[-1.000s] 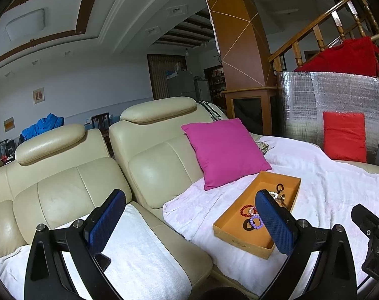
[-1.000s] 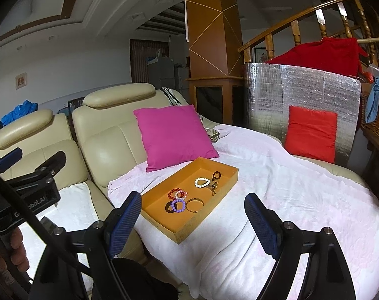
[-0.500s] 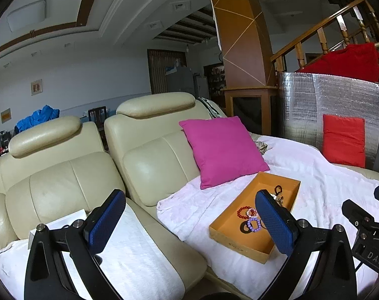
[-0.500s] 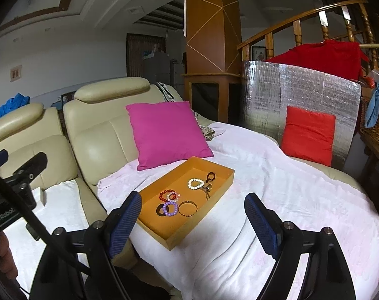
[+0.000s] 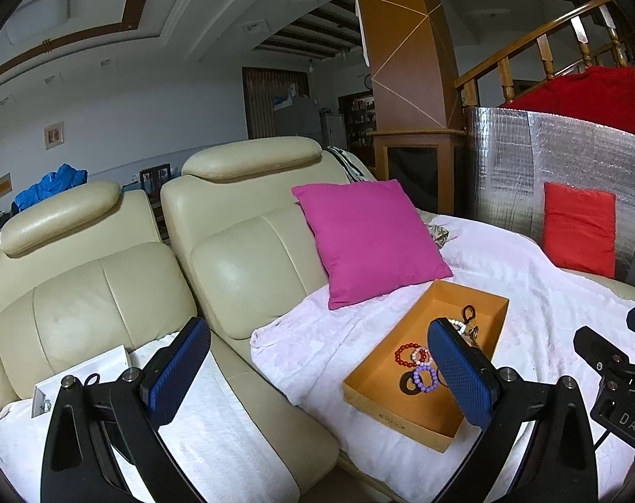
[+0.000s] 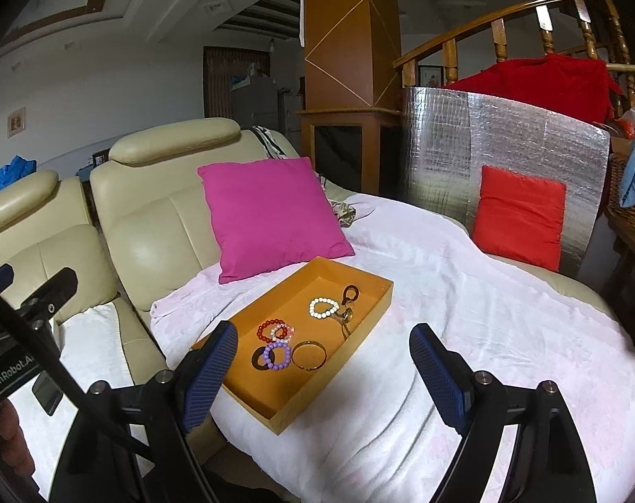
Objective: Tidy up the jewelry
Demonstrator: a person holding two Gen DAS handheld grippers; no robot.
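On the white blanket (image 6: 464,293) over the sofa lies the orange tray (image 6: 376,293) with bracelets (image 6: 275,341). The left gripper (image 5: 317,377) hides part of them. Both it and the right gripper (image 6: 323,371) stand wide open, holding nothing.

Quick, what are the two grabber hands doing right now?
Left gripper: jaws open, holding nothing.
Right gripper: jaws open, holding nothing.

A home living room: leather sofa (image 5: 242,251) (cushions (image 5: 371,239), staircase railing (image 6: 506,25)).
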